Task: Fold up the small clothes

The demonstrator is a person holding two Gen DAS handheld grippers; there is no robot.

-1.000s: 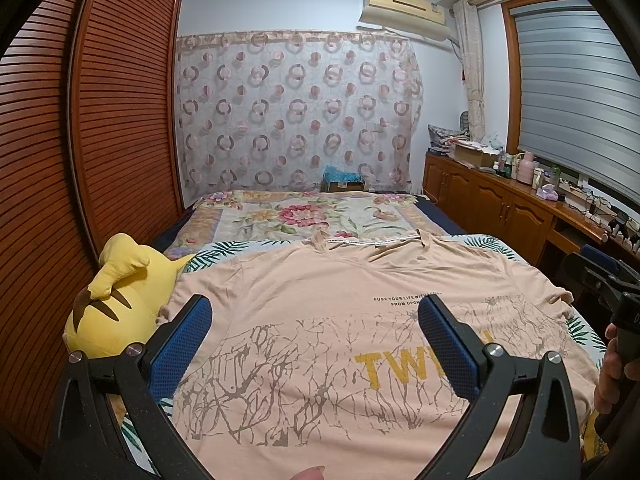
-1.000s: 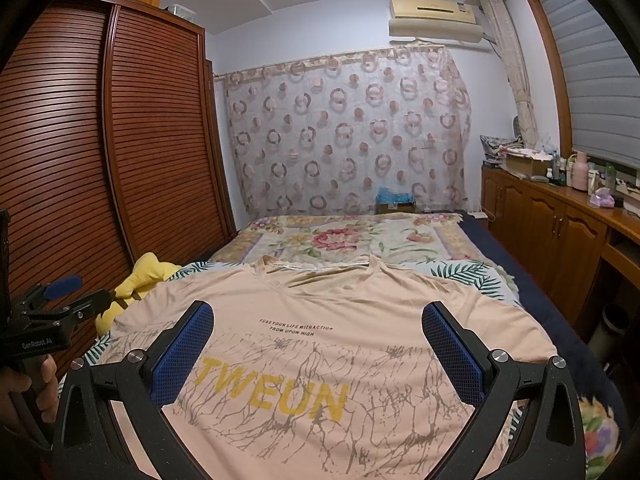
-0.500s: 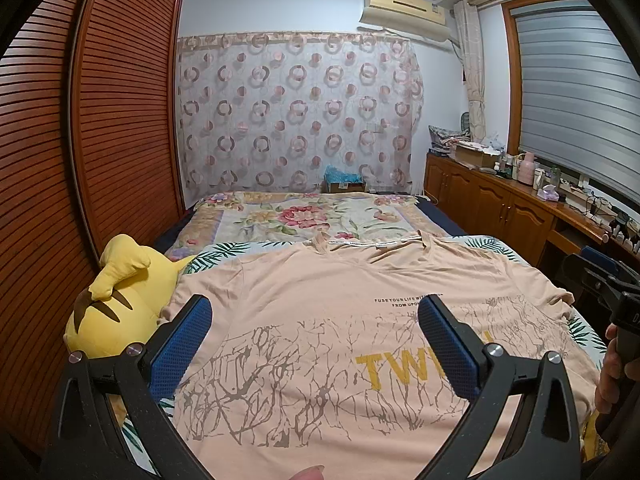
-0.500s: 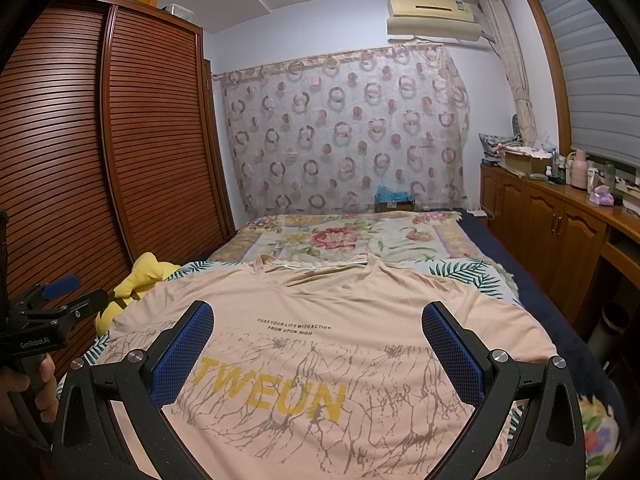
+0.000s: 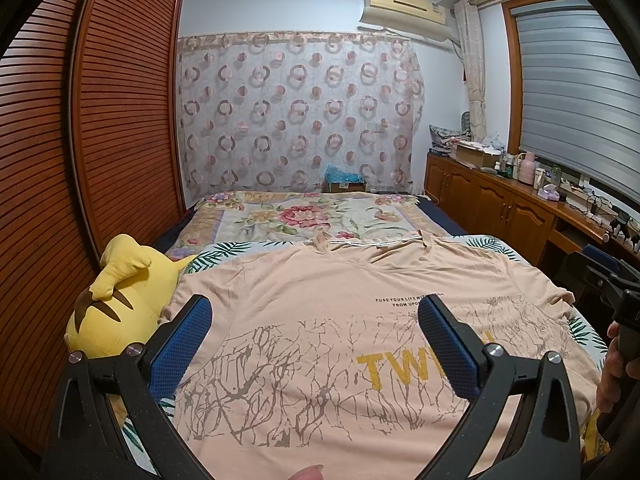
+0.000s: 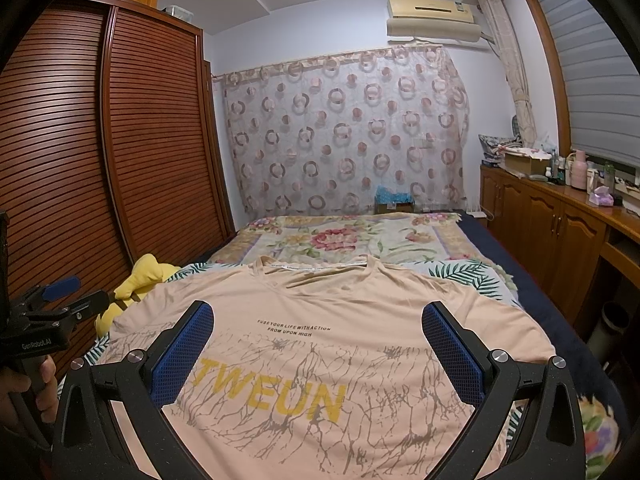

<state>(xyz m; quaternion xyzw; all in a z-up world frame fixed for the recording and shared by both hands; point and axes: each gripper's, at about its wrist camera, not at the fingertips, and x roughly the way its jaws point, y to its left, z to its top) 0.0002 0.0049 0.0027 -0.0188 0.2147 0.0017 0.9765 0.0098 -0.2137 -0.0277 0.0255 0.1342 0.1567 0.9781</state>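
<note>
Both claws are held wide open with nothing in them: the left claw (image 5: 314, 330) and the right claw (image 6: 318, 334) are kept above the peach T-shirt (image 6: 320, 344). That shirt is spread flat, print up, across the near end of the bed (image 6: 480, 276), collar toward the far end. A yellow plush toy (image 5: 116, 308) is seen at the bed's left edge, touching the sleeve.
</note>
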